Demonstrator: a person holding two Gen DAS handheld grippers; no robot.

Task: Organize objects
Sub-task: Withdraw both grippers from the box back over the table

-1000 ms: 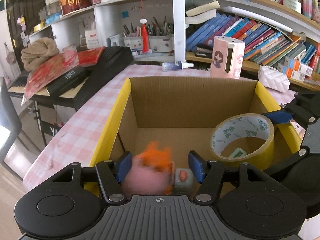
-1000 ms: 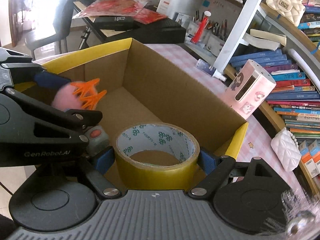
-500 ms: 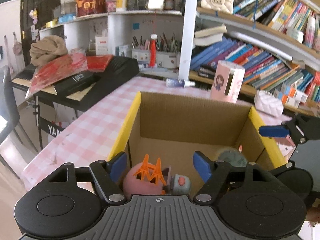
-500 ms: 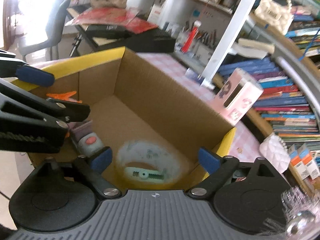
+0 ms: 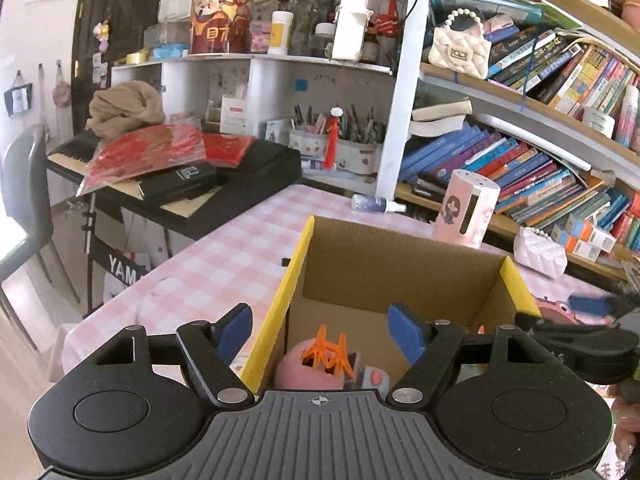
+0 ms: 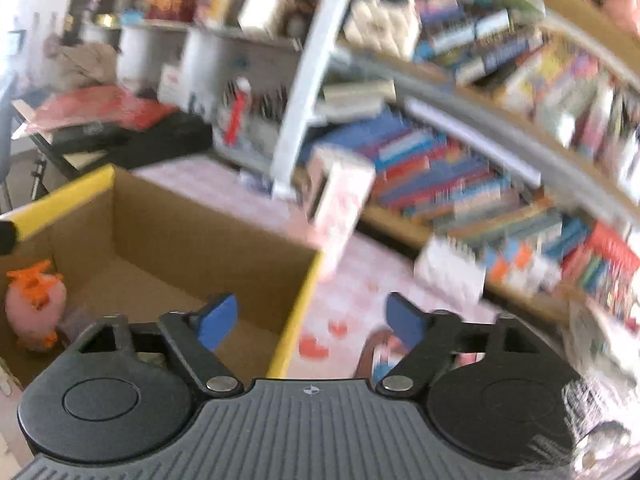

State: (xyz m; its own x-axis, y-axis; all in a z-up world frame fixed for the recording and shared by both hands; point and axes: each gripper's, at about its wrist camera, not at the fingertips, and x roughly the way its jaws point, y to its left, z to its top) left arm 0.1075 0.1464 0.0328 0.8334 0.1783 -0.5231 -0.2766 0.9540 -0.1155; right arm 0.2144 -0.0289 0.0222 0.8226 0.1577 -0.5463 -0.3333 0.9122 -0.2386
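Looking at both wrist views, the drop-off part seems mostly done: the pink plush toy [image 5: 308,368] with the orange crest sits on the floor of the cardboard box [image 5: 384,264], near its left wall, next to a small grey thing with a red button [image 5: 374,378]. The left gripper [image 5: 320,326] hangs over the box with its fingers spread apart and nothing between them, the toy lying loose below. The right gripper [image 6: 310,316] is straddling the box's yellow right edge, empty too; its fingers have just been closing in a bit, with no object caught. What's left, I'd guess, is whatever still sits out on the pink checked table [image 5: 224,264], like the pink cylinder holder [image 5: 466,208] and the little spray bottle [image 5: 376,203] by the far edge. The left view is sharp and shows the shelf clutter and the right gripper's arm off to the side. The right view is badly blurred, but it shows the table to the right of the box, which the left barely catches. I can't make out the tape roll in either
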